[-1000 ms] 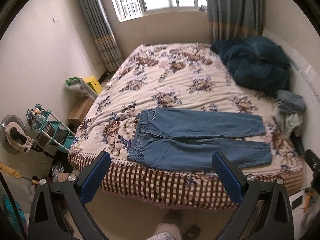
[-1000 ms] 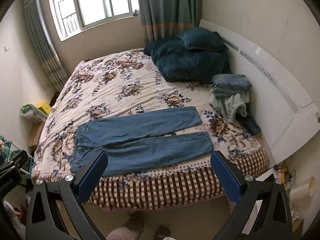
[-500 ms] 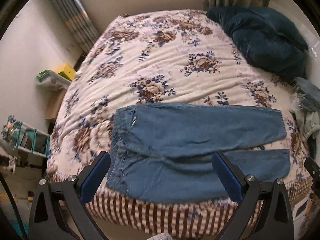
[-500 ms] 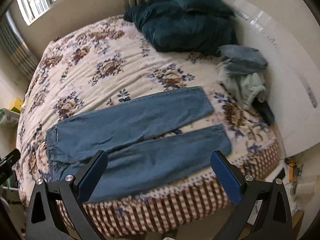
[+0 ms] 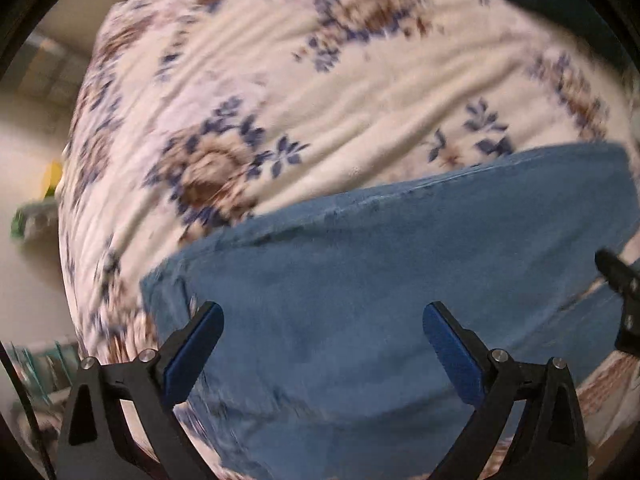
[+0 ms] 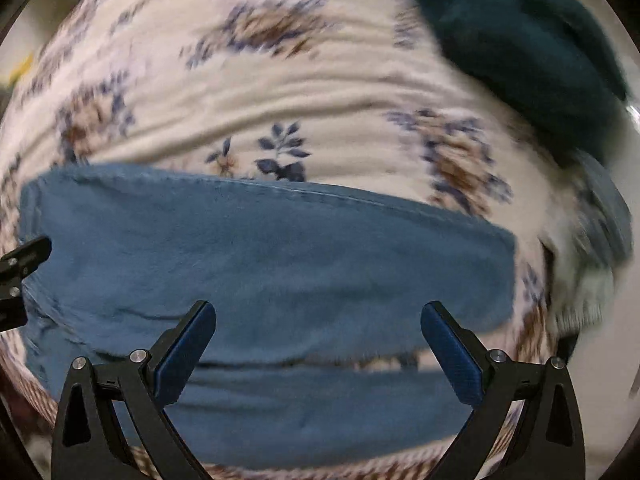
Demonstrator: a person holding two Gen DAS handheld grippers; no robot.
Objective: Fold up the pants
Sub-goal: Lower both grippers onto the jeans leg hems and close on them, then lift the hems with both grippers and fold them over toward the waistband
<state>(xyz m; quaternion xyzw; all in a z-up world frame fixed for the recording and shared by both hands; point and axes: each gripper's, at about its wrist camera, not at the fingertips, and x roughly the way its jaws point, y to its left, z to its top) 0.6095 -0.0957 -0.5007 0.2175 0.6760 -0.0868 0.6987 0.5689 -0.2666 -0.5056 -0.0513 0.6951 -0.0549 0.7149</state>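
Note:
Blue denim pants [image 5: 360,300] lie flat on the floral bedspread [image 5: 280,100], waist to the left, legs running right. My left gripper [image 5: 323,336] is open and empty, hovering close above the waist end. My right gripper [image 6: 318,332] is open and empty, close above the two legs [image 6: 280,260] near their hems. The far leg lies above the near leg with a narrow gap between them. Both views are blurred by motion.
A dark teal quilt [image 6: 520,40] lies at the head of the bed. A pile of pale clothes [image 6: 592,248] sits right of the hems. The checked bed skirt [image 6: 36,396] marks the near edge. The right gripper's tip [image 5: 616,280] shows at the right.
Both grippers have moved forward and down from standing back at the bedside to close above the pants. Their jaws stay wide open. The pants have not moved.

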